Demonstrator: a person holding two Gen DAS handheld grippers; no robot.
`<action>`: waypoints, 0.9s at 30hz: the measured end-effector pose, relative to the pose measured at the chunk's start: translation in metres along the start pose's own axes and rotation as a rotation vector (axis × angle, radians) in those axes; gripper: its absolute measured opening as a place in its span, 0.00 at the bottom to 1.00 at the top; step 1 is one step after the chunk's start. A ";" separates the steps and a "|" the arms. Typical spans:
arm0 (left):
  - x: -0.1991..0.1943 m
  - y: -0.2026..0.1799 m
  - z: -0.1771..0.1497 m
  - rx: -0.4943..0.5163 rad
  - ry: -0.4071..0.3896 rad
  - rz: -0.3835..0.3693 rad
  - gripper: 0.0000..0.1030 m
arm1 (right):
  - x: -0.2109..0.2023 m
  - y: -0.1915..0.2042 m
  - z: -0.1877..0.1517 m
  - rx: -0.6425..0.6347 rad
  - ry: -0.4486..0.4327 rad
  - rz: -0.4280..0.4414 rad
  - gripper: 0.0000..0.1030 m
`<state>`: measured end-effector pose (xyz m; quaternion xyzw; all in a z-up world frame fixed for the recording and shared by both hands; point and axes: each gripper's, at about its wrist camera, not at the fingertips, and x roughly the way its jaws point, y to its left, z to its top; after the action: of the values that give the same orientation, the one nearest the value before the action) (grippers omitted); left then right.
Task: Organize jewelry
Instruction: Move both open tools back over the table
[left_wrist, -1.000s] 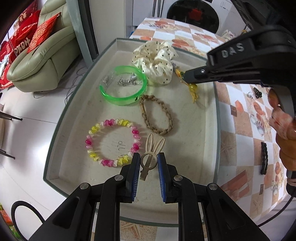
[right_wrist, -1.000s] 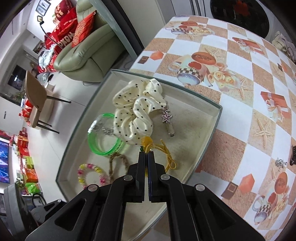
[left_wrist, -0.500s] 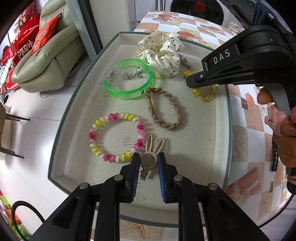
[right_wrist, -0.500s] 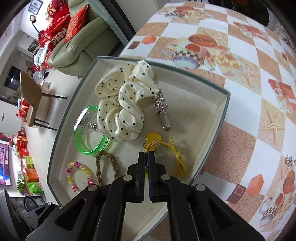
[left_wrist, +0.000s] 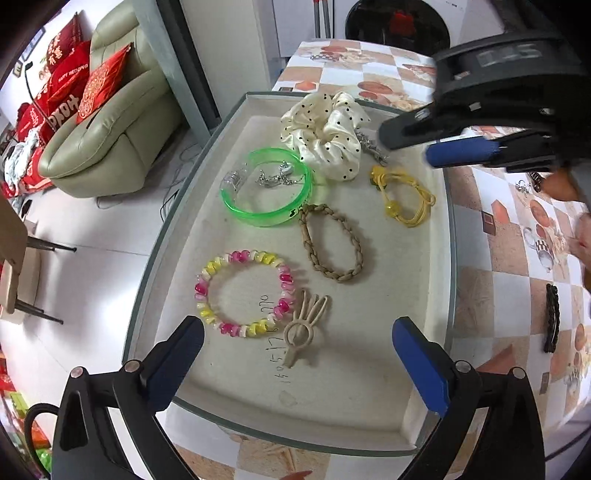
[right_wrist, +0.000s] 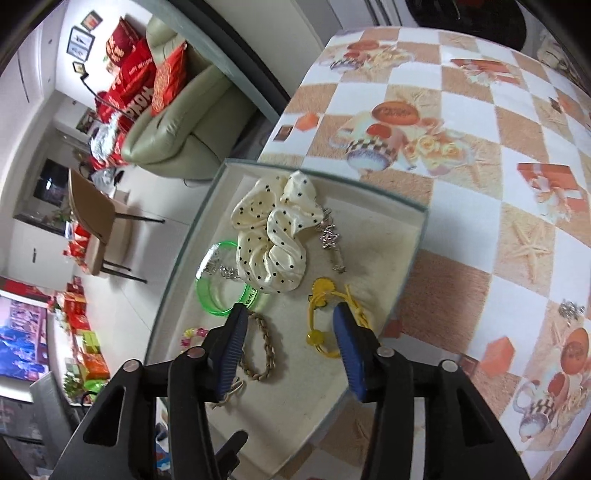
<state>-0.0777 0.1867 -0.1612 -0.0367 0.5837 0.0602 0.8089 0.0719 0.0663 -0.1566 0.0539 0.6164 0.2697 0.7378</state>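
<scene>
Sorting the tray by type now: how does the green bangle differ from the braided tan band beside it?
The green bangle is a smooth, translucent, rigid-looking round hoop with a tall wall; the braided tan band is opaque, woven, thin and stretched into an oval. The bangle encloses a silver chain; the band encloses nothing. Both lie flat in the tray, touching at one end.

Right tool (left_wrist: 476, 144) motion-blurred, green bangle (right_wrist: 218, 291) partly behind scrunchie (right_wrist: 273, 240), hand (left_wrist: 580, 236) cut by edge

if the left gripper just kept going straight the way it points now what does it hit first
Most likely the beige rabbit-ear hair clip, which lies on the tray floor between the wide-open jaws of the left gripper. Depth is unclear, so it could land on bare tray just beside the clip.
</scene>
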 end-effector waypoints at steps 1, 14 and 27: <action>0.000 -0.002 0.002 -0.001 0.006 0.001 1.00 | -0.005 -0.002 -0.001 0.008 -0.005 0.004 0.57; -0.011 -0.037 0.022 0.034 0.046 0.015 1.00 | -0.067 -0.084 -0.038 0.190 -0.041 -0.042 0.85; -0.019 -0.106 0.041 0.160 0.000 -0.040 1.00 | -0.123 -0.163 -0.079 0.274 -0.117 -0.147 0.85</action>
<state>-0.0307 0.0862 -0.1310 0.0164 0.5857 -0.0030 0.8104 0.0398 -0.1492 -0.1343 0.1244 0.6057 0.1249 0.7759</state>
